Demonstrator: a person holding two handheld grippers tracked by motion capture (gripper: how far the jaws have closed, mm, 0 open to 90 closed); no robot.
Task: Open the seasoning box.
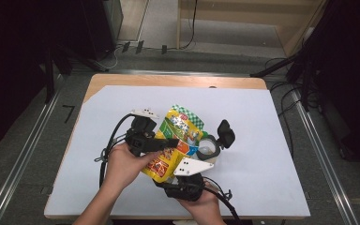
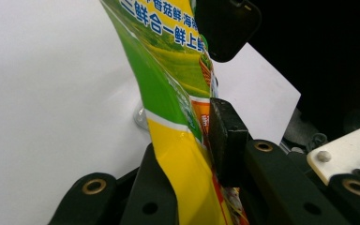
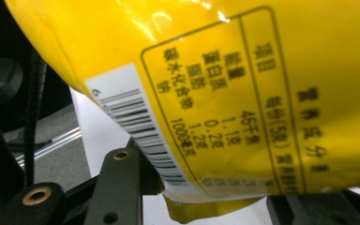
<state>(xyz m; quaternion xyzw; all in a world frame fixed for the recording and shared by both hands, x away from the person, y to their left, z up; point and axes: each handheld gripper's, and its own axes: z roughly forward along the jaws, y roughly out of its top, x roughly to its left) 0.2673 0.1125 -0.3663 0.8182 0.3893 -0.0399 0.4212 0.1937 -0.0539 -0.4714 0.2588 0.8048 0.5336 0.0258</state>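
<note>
A yellow and green printed food pouch [image 1: 176, 136] is held up over the white sheet, between both grippers. My left gripper [image 1: 168, 143] comes in from the left and is shut on the pouch's side. In the left gripper view the pouch [image 2: 168, 93] fills the gap between the jaws, with a pad [image 2: 225, 140] against its edge. From below, my right gripper [image 1: 176, 178] is shut on the pouch's bottom end. The right gripper view has the barcode side of the pouch [image 3: 215, 70] between the jaws. A small clear jar [image 1: 207, 149] with a black flip lid [image 1: 226, 133] stands open right beside the pouch.
A white sheet [image 1: 262, 140] covers most of the wooden table [image 1: 168, 80]. Cables trail from both grippers toward the front edge. Dark stands and cables sit on the floor beyond the table.
</note>
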